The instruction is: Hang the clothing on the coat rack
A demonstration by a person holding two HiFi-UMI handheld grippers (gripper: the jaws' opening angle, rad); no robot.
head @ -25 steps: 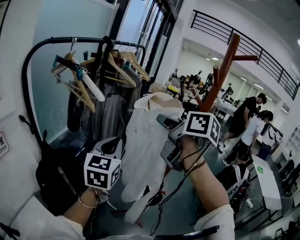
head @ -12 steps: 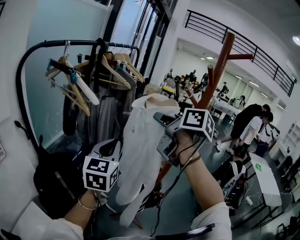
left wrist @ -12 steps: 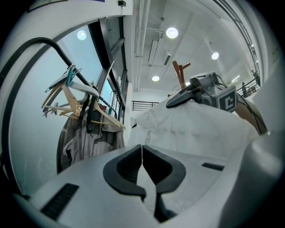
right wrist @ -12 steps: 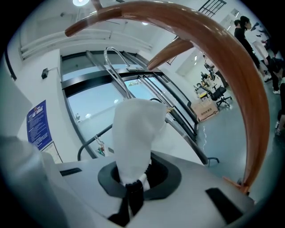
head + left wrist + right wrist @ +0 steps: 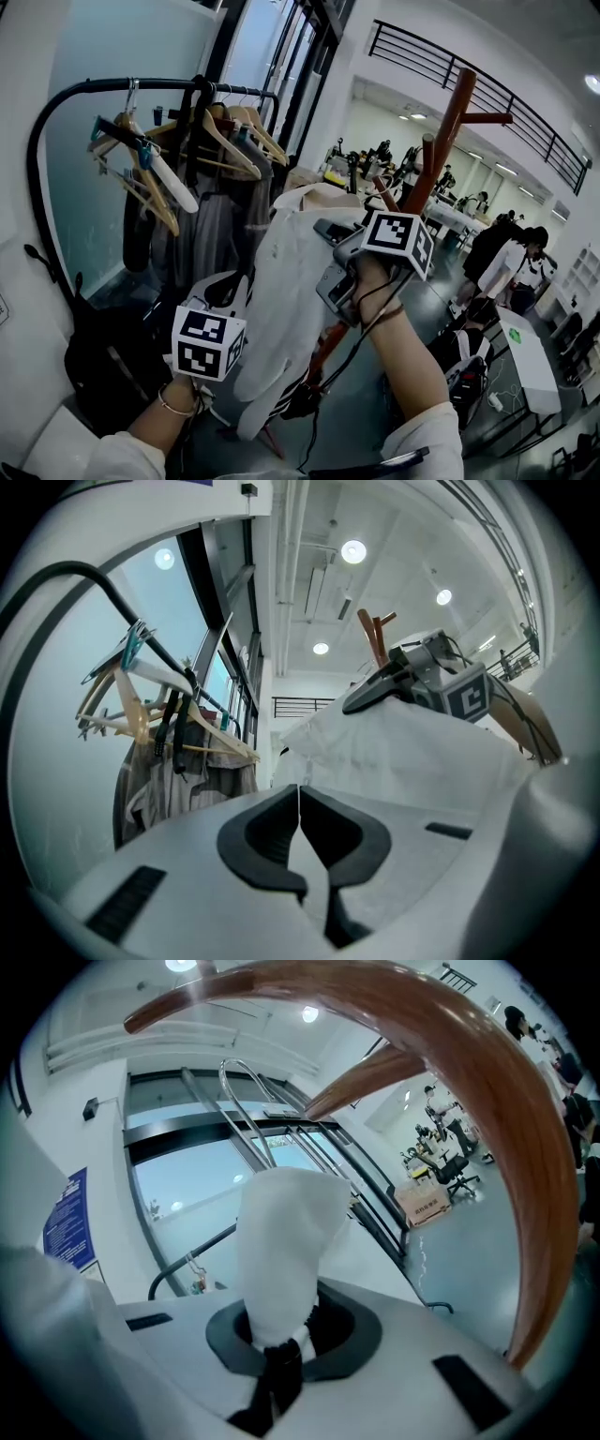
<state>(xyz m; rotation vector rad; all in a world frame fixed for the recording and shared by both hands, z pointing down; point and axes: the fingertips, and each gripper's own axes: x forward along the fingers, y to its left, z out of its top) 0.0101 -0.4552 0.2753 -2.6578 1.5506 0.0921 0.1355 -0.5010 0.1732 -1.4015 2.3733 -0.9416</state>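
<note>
A white garment (image 5: 295, 291) hangs from my right gripper (image 5: 326, 232), which is shut on a bunched fold of its fabric (image 5: 281, 1232) near the top. The brown wooden coat rack (image 5: 441, 131) stands just behind it, and one curved peg (image 5: 487, 1091) arcs close overhead in the right gripper view. My left gripper (image 5: 222, 287) sits lower, at the garment's left edge. Its pads meet with nothing between them, and the garment (image 5: 422, 752) and the right gripper (image 5: 412, 682) show ahead of it.
A black clothes rail (image 5: 112, 86) with wooden hangers (image 5: 155, 183) and dark garments stands at the left, against the wall. A black bag (image 5: 103, 361) lies on the floor below it. People (image 5: 511, 267) and a white table (image 5: 534, 361) are at the right.
My right gripper has shifted a little toward the coat rack with the garment in it. The left gripper has stayed about where it was. The people in the background have moved.
</note>
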